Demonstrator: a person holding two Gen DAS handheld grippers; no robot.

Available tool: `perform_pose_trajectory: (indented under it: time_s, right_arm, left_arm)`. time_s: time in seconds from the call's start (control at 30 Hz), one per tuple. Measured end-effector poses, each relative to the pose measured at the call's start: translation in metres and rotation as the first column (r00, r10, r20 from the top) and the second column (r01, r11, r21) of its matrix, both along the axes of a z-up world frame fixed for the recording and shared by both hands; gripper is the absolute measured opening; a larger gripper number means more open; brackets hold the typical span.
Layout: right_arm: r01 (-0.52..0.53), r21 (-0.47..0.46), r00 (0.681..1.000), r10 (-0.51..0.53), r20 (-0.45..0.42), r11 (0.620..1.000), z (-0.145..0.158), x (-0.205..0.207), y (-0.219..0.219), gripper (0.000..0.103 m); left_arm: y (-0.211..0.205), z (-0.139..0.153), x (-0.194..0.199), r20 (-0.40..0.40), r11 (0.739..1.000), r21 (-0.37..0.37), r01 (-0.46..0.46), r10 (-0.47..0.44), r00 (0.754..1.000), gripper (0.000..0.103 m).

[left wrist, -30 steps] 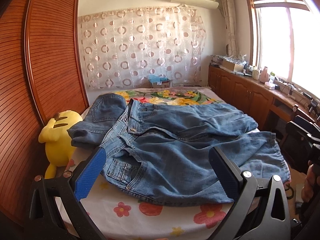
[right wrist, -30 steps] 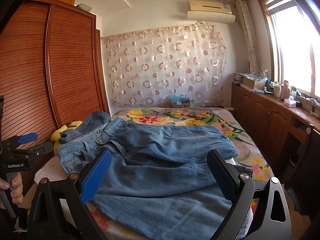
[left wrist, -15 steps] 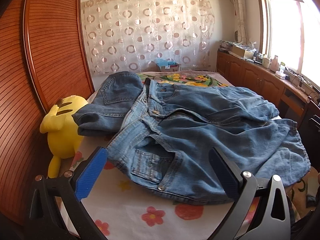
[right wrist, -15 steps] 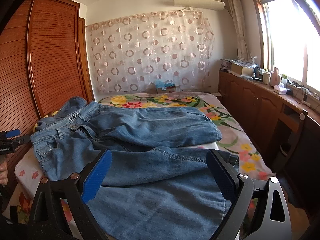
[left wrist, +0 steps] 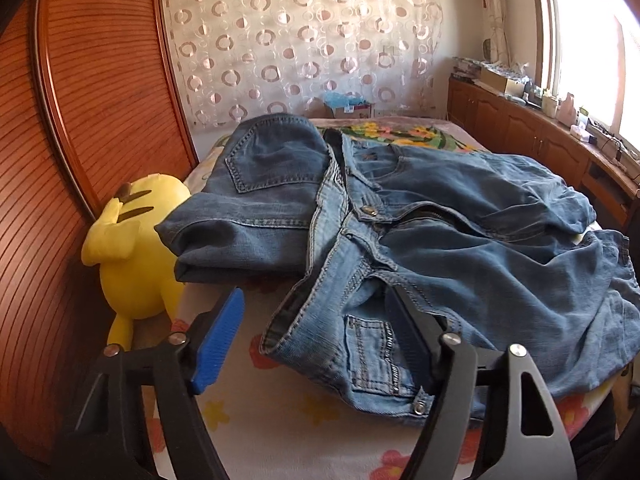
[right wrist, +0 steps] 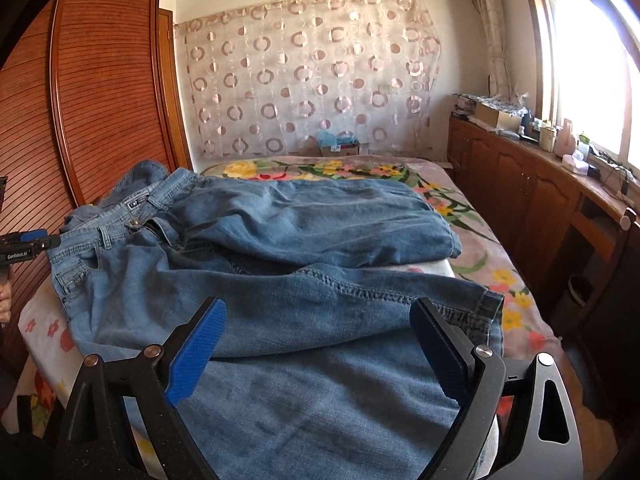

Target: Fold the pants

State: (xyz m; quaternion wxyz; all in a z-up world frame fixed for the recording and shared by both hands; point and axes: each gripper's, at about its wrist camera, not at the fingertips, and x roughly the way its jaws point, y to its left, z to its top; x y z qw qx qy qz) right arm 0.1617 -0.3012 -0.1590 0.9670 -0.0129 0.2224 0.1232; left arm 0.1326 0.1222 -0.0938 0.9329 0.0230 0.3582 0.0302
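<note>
Faded blue denim jeans (left wrist: pixel 460 248) lie across a white bedsheet (left wrist: pixel 280 420) printed with red and yellow flowers. A bright yellow plush toy (left wrist: pixel 132 256) with brown stripes sits at the bed's left edge beside reddish-brown slatted wardrobe doors (left wrist: pixel 100 100).

Hidden bits and cut-off edges around both tools

Left gripper (left wrist: pixel 316 344) closing over the jeans (left wrist: pixel 460 240) waistband corner, its right finger buried in a denim fold so whether that pad touches can't be told; the yellow plush toy (left wrist: pixel 132 248) left of it has its face turned away, its lower body tucked behind the bed (left wrist: pixel 280 432) edge; ahead of the right gripper (right wrist: pixel 320 348) the near trouser leg runs under the tool and off the bottom edge; far left, the other tool's body and the hand (right wrist: pixel 5 296) holding it are cut by the frame; the clutter on the counter (right wrist: pixel 560 168) to the right is too small to name
</note>
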Motion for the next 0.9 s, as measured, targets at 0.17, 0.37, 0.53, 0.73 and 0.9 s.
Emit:
perform_pose_trajectory:
  time_s: [0.17, 0.37, 0.53, 0.73, 0.9]
  right_arm:
    - [0.007, 0.002, 1.0, -0.007, -0.028, 1.0, 0.001, -0.001, -0.011, 0.094]
    - [0.027, 0.004, 0.999, -0.026, -0.048, 1.0, 0.0, -0.01, -0.024, 0.094]
    - [0.043, 0.002, 0.997, -0.043, -0.058, 0.999, 0.001, -0.021, -0.033, 0.094]
    - [0.064, -0.006, 0.996, -0.064, -0.061, 0.998, 0.003, -0.041, -0.043, 0.094]
    - [0.075, -0.004, 0.995, -0.075, -0.067, 0.997, 0.006, -0.061, -0.054, 0.091]
  left_arm:
    - [0.003, -0.018, 0.017, -0.068, 1.0, 0.003, 0.021, -0.021, 0.997, 0.074]
    - [0.008, -0.025, 0.011, -0.073, 0.999, -0.039, 0.019, -0.022, 0.997, 0.039]
    - [0.009, -0.023, 0.0, -0.066, 0.998, -0.047, 0.039, -0.042, 0.997, 0.018]
    - [0.009, 0.0, -0.028, 0.004, 0.998, -0.057, 0.019, -0.019, 1.0, 0.016]
    - [0.011, -0.01, -0.031, -0.031, 0.999, -0.052, 0.009, -0.011, 0.999, 0.016]
